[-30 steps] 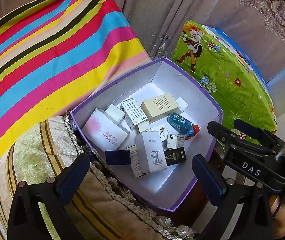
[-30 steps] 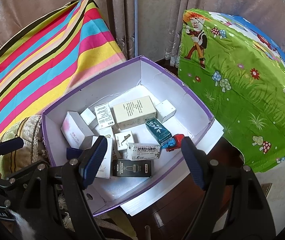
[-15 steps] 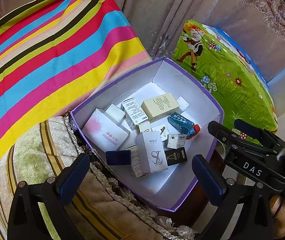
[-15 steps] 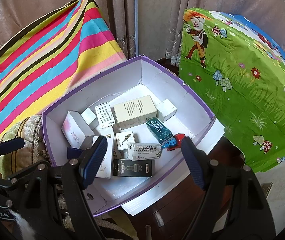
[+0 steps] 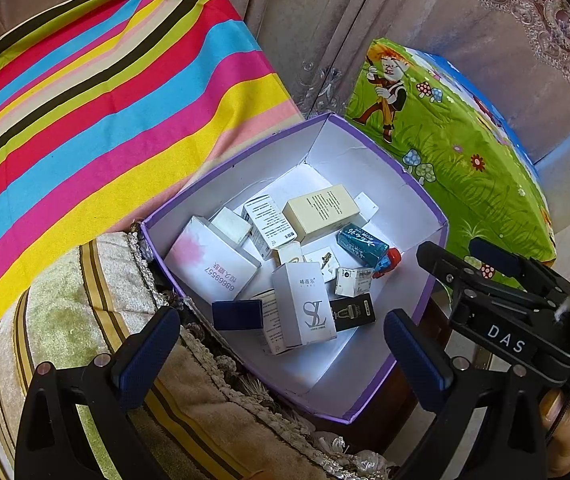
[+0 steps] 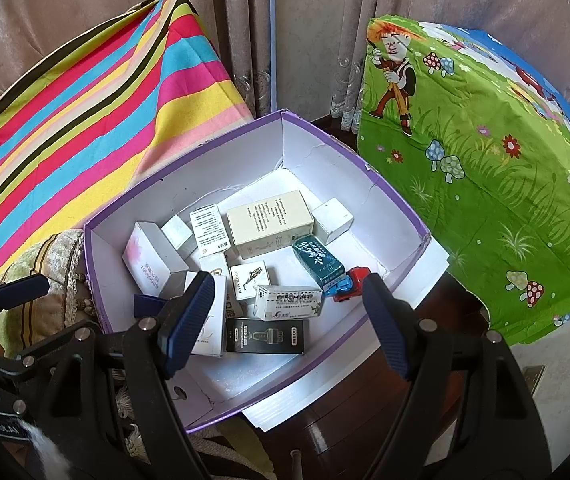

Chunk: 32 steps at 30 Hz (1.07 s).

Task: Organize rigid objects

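Note:
A purple-rimmed cardboard box (image 5: 425, 196) (image 6: 317, 152) with white walls holds several small cartons. Among them are a cream carton (image 5: 321, 212) (image 6: 271, 218), a teal carton (image 5: 361, 242) (image 6: 319, 264), a black carton (image 5: 353, 312) (image 6: 265, 336), a white carton marked SL (image 5: 305, 308) and a pink-and-white carton (image 5: 209, 264) (image 6: 151, 256). A red and blue toy car (image 5: 389, 260) (image 6: 351, 282) lies by the right wall. My left gripper (image 5: 281, 344) hovers open above the box's near edge. My right gripper (image 6: 285, 300) is open too, over the near side, holding nothing.
A striped cloth (image 5: 105, 100) covers the seat to the left and a green cartoon cloth (image 6: 485, 140) lies at right. A fringed cushion (image 5: 85, 300) presses against the box's left wall. Dark wood (image 6: 345, 420) shows under the box, curtains (image 6: 305, 20) behind.

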{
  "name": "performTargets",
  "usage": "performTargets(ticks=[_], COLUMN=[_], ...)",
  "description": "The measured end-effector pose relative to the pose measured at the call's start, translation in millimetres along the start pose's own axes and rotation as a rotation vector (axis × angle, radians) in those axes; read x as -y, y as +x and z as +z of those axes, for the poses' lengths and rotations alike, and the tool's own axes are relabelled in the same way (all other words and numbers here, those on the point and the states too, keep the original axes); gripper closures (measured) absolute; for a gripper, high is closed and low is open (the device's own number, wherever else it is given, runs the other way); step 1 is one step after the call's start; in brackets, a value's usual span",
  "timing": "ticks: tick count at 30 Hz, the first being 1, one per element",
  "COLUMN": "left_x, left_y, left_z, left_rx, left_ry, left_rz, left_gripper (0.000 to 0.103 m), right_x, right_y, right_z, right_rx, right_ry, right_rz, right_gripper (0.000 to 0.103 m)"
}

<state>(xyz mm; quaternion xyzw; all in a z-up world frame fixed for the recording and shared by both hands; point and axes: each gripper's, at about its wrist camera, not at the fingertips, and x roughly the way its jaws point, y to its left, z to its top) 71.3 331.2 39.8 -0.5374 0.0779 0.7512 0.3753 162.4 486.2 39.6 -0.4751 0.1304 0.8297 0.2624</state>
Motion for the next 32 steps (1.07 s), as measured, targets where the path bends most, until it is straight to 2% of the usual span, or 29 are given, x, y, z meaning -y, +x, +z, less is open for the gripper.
performTargets(ticks=[26, 32], left_x=[1.2, 1.8], left_y=[0.8, 1.0], left_z=[1.6, 0.7], left_rx=[0.003, 0.026], left_ry=[0.004, 0.014], left_rz=[0.0, -0.033], left_gripper=[0.0, 0.0], right_x=[1.2, 2.3], right_y=[0.9, 3.8], right_z=[0.0, -0.7], right_rx=[-0.005, -0.008], right_ry=[0.001, 0.0], right_rz=[0.0, 0.007], right_gripper=[0.024, 0.024])
